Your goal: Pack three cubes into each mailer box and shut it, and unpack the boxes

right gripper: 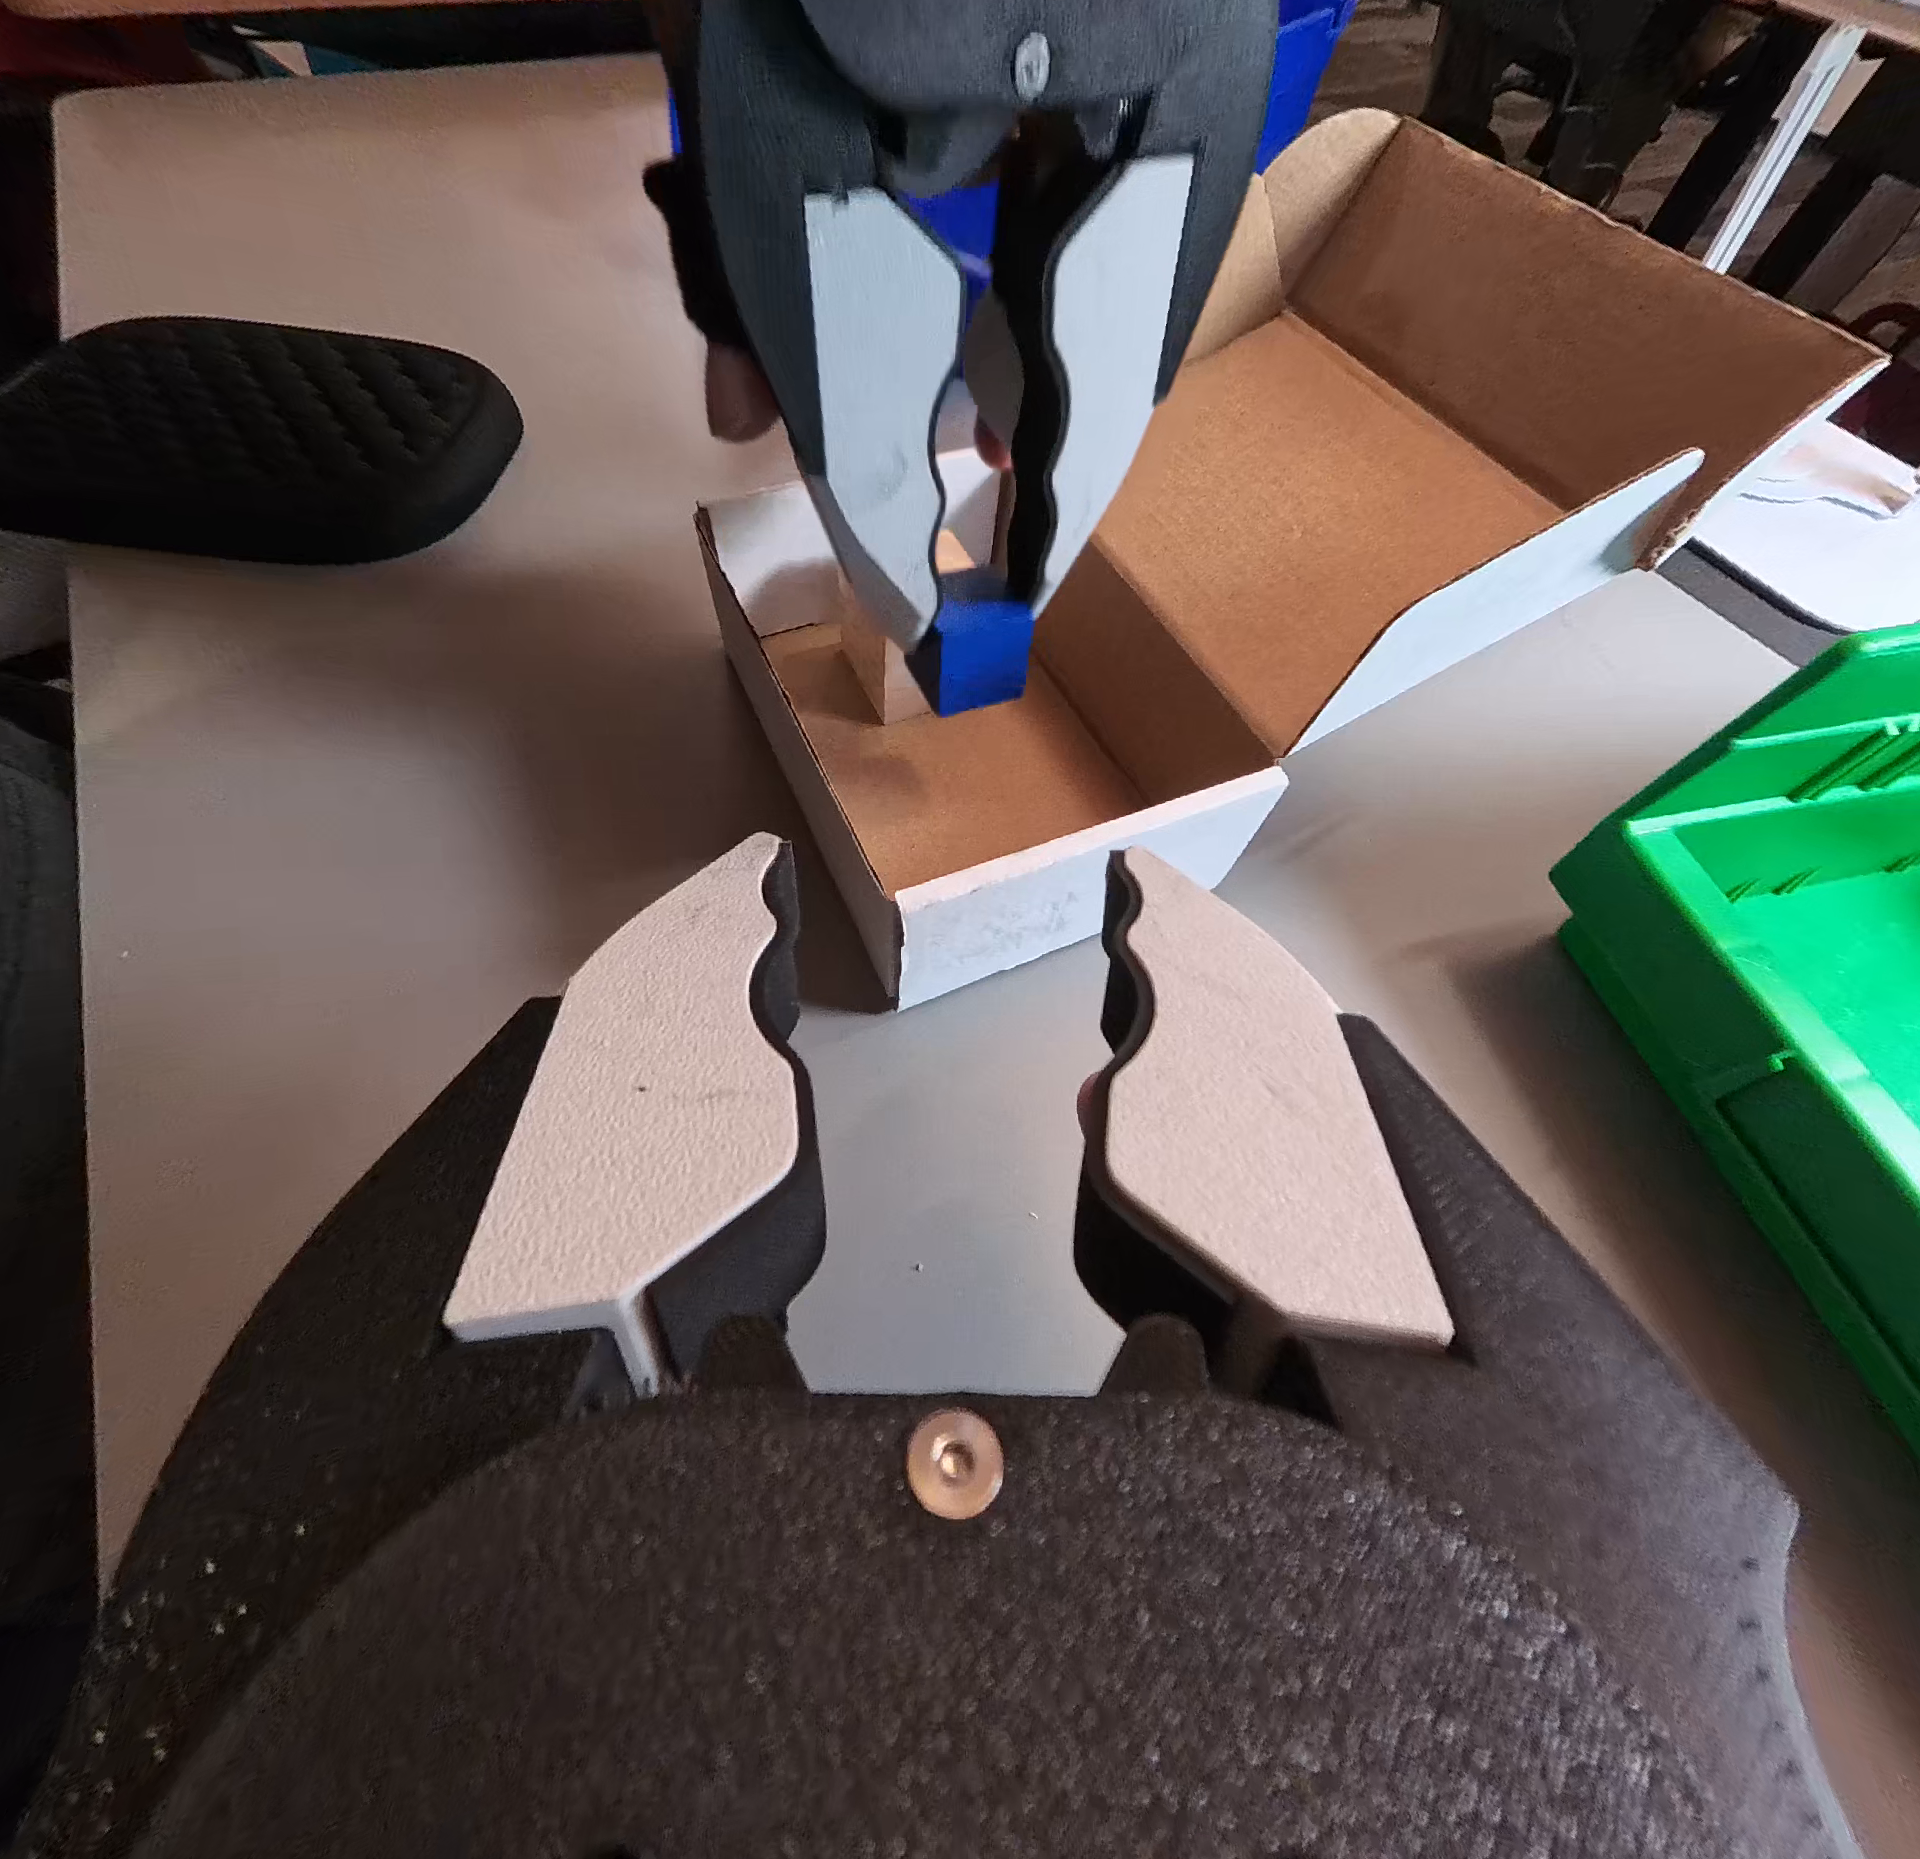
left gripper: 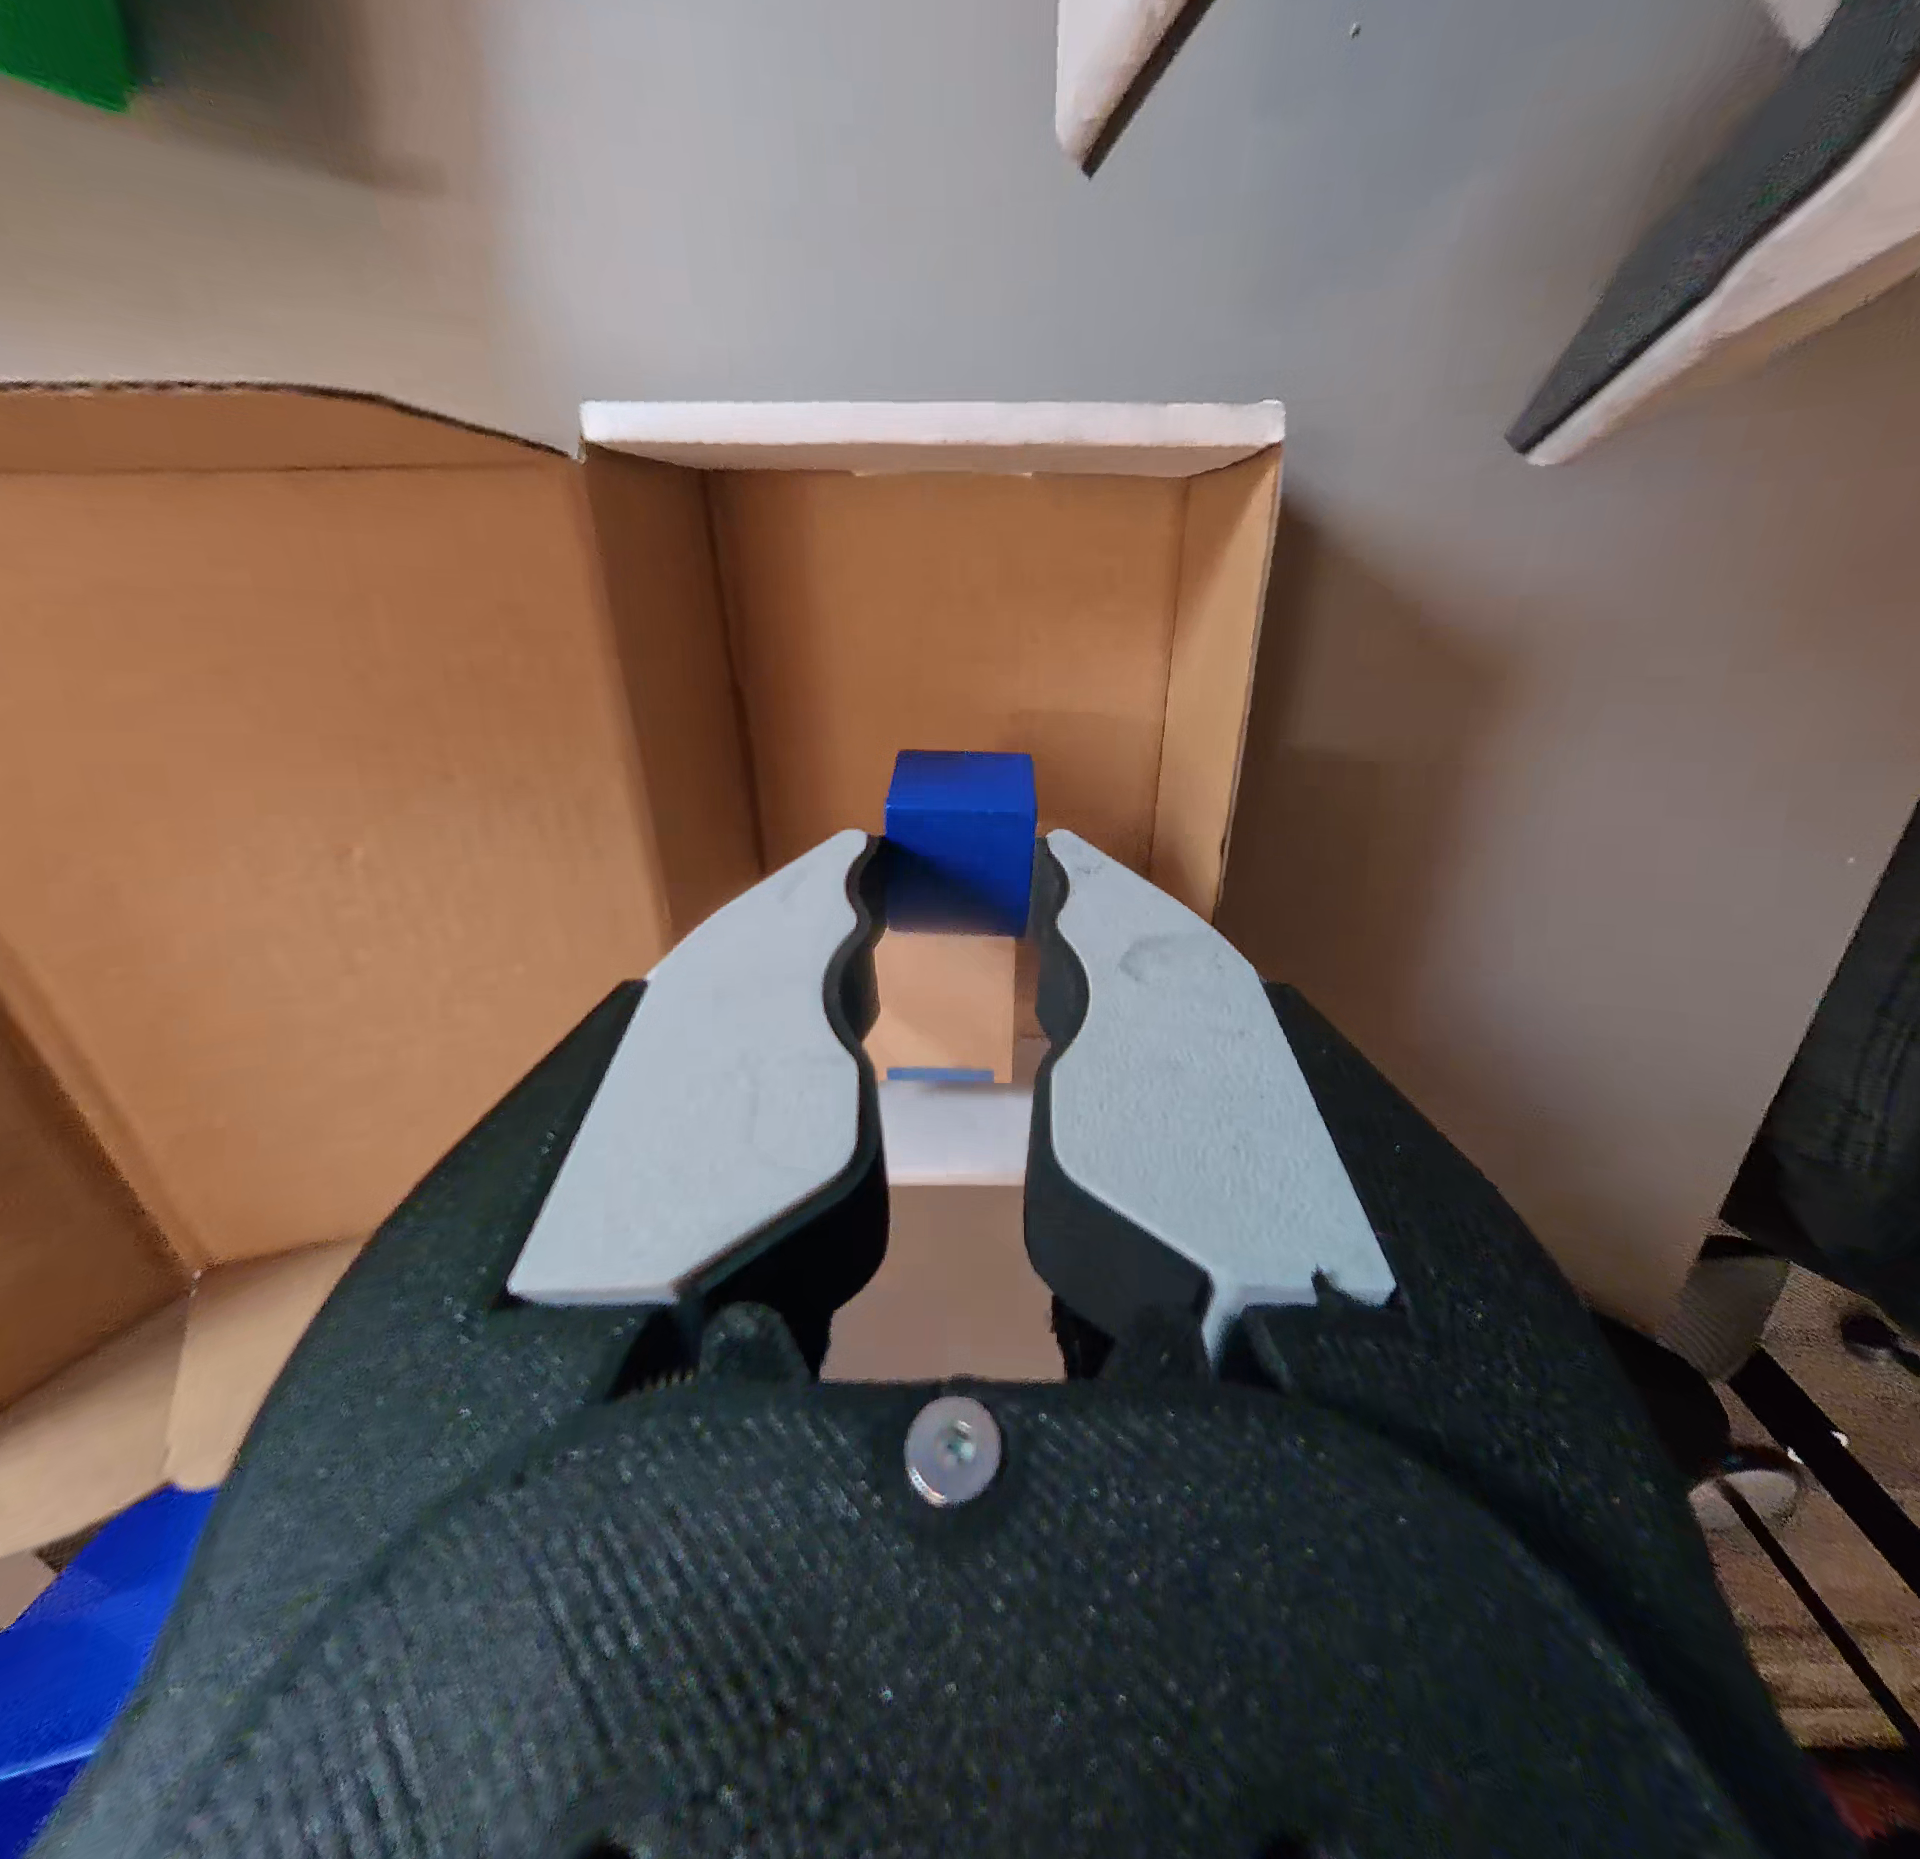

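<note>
A white mailer box (right gripper: 1039,916) with a brown inside stands open on the grey table, its lid (right gripper: 1507,355) folded back to the right. My left gripper (left gripper: 958,853) is shut on a blue cube (left gripper: 961,801) and holds it low inside the box (left gripper: 925,438). In the right wrist view that gripper (right gripper: 977,614) reaches down from the top, with the blue cube (right gripper: 982,656) touching a wooden cube (right gripper: 883,677) that stands on the box floor. The wooden cube (left gripper: 940,999) also shows between my left fingers. My right gripper (right gripper: 951,905) is open and empty, just in front of the box's near wall.
A green bin (right gripper: 1818,926) stands at the right. A blue bin (right gripper: 1299,64) is behind the box. A black padded armrest (right gripper: 239,438) reaches over the table's left side. The box lid (left gripper: 312,770) lies left of my left gripper.
</note>
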